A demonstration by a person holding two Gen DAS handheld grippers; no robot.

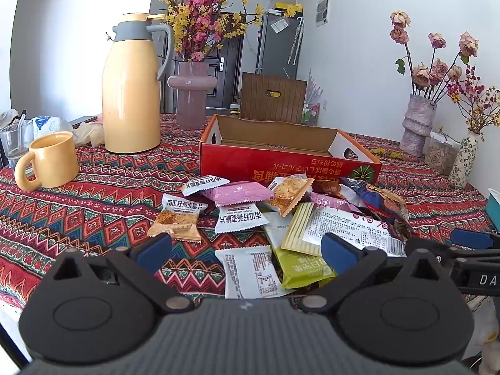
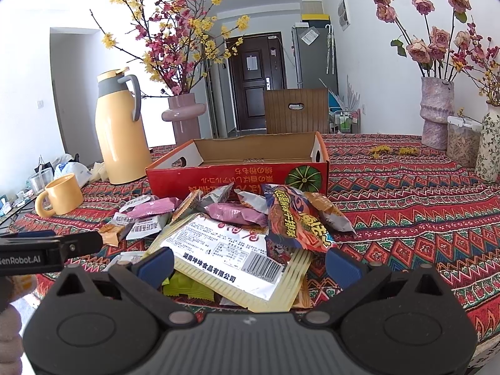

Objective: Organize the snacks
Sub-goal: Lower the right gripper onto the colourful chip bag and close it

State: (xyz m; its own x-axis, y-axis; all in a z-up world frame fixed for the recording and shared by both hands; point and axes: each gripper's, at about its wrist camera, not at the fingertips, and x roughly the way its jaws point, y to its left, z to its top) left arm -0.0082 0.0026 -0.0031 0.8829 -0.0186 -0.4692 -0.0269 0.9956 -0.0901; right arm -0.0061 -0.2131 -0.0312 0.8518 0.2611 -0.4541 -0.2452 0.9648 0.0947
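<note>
While both hand-held grippers [image 1: 247, 247] [image 2: 250, 262] hover spread, snack pile [image 2: 225, 228] w/ red box [image 2: 237, 178] behind.

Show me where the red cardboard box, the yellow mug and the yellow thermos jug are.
red cardboard box [image 2: 237, 176]: right wrist view, front wall.
yellow mug [image 1: 54, 161]: left wrist view, side of body.
yellow thermos jug [image 1: 131, 100]: left wrist view, middle of body.

Yellow thermos [image 1: 131, 93] beside pink vase [image 1: 191, 93]; yellow mug [image 1: 51, 161] on patterned tablecloth [image 1: 78, 215].

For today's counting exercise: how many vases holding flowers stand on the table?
3: a pink vase beside the yellow thermos jug, a tall textured vase at far right, and a floral-patterned vase at the right edge. Others may be out of frame.
</note>
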